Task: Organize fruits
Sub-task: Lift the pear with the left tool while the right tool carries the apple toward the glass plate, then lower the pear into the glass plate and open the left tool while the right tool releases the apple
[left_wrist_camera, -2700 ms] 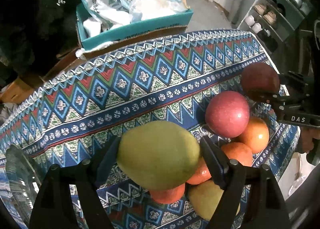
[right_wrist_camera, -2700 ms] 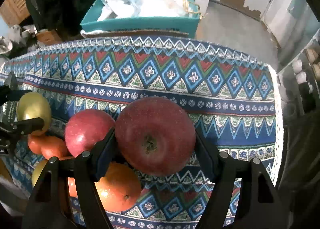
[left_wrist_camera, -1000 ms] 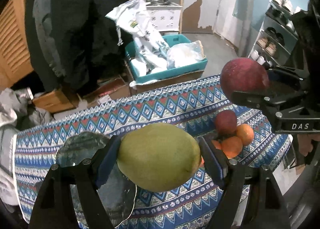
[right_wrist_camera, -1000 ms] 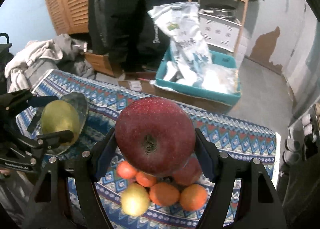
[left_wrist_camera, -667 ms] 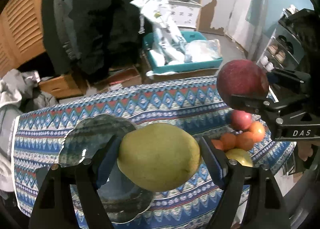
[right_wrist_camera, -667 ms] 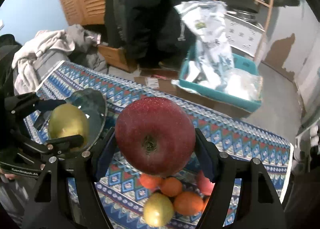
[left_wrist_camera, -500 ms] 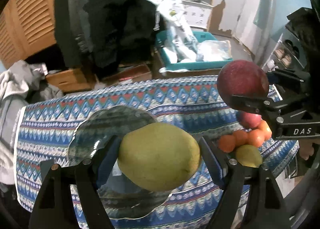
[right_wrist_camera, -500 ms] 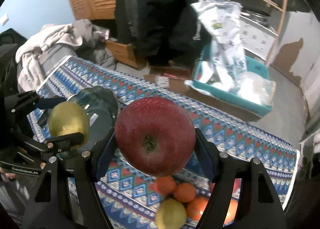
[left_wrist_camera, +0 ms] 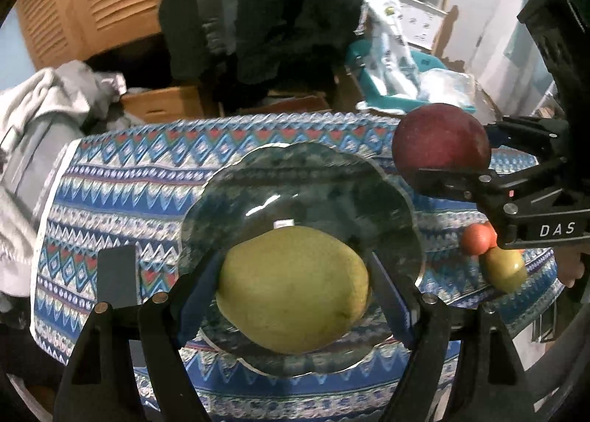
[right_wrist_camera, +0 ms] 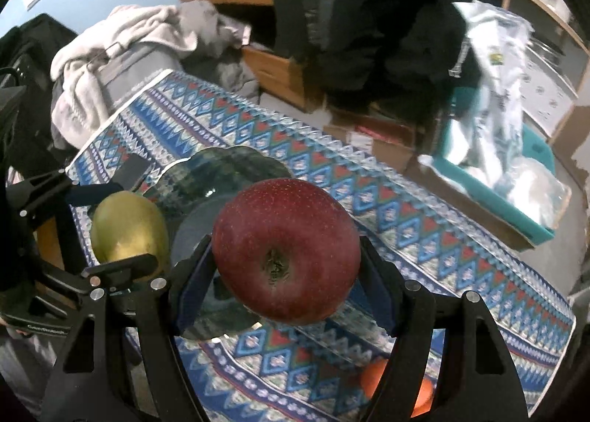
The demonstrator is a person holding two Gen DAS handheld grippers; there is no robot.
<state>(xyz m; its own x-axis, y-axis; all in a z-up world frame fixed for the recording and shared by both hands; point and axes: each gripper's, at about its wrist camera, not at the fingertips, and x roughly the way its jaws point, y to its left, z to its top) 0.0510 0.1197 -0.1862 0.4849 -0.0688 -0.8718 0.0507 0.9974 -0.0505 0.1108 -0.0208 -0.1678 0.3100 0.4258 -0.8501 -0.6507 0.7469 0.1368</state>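
My left gripper (left_wrist_camera: pixel 295 289) is shut on a yellow-green pear (left_wrist_camera: pixel 293 287) and holds it above the near part of a scalloped glass plate (left_wrist_camera: pixel 306 186) on the patterned tablecloth (left_wrist_camera: pixel 121 182). My right gripper (right_wrist_camera: pixel 285 274) is shut on a dark red apple (right_wrist_camera: pixel 285 248), held above the plate's (right_wrist_camera: pixel 225 167) right edge. In the left wrist view the apple (left_wrist_camera: pixel 440 143) sits to the right of the plate. Loose fruit lies at the table's right: an orange (left_wrist_camera: pixel 477 237) and a yellow fruit (left_wrist_camera: pixel 505 269).
A dark flat phone-like object (left_wrist_camera: pixel 116 276) lies left of the plate. Behind the table are a teal crate with plastic bags (left_wrist_camera: pixel 402 79), cardboard boxes (left_wrist_camera: pixel 166 103), hanging dark clothes and grey laundry (right_wrist_camera: pixel 129 34). An orange (right_wrist_camera: pixel 372 381) shows under my right gripper.
Both grippers have carried their fruit leftward from the fruit pile to the glass plate, which now lies under the pear. The pile has slid to the right edge of view.
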